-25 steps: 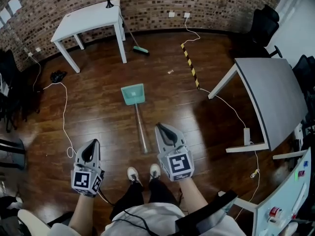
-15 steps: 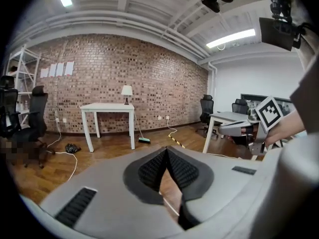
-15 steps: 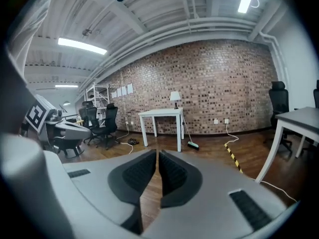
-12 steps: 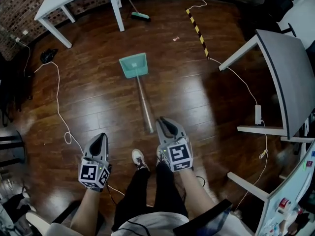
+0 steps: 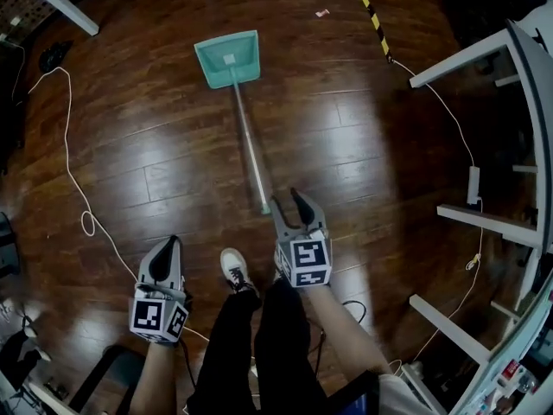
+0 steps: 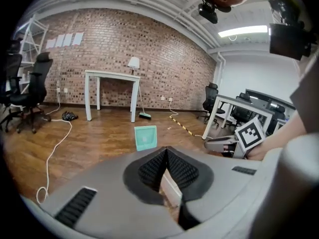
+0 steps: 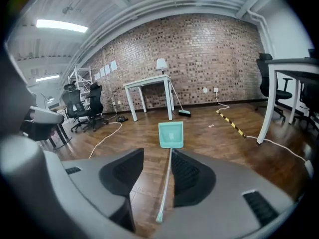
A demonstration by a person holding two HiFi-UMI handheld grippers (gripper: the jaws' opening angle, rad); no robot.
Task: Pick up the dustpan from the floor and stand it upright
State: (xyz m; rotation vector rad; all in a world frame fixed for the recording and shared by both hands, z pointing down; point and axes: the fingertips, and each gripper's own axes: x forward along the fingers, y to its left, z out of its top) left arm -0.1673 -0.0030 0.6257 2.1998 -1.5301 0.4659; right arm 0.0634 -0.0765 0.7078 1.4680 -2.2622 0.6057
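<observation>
A teal dustpan (image 5: pixel 227 59) lies flat on the wooden floor, and its long thin handle (image 5: pixel 251 141) runs toward me. The handle's end (image 5: pixel 264 209) lies just left of my right gripper (image 5: pixel 289 200), whose jaws are opening and touch nothing. In the right gripper view the handle (image 7: pixel 166 183) shows on the floor through the gap of my right gripper (image 7: pixel 157 153), with the dustpan (image 7: pixel 171 134) beyond. My left gripper (image 5: pixel 166 247) hangs shut and empty to the left. In the left gripper view my left gripper (image 6: pixel 166 151) points past the dustpan (image 6: pixel 145 137).
The person's white shoe (image 5: pixel 233 271) stands between the grippers. A white cable (image 5: pixel 76 180) loops over the floor at left. A grey desk's legs (image 5: pixel 484 219) stand at right, a black-and-yellow strip (image 5: pixel 371 11) at the top. A white table (image 7: pixel 149 91) and broom (image 7: pixel 184 112) stand by the brick wall.
Both grippers have sunk toward the floor and the head view has dropped closer. The right jaws have opened beside the handle's end. The dustpan has not moved.
</observation>
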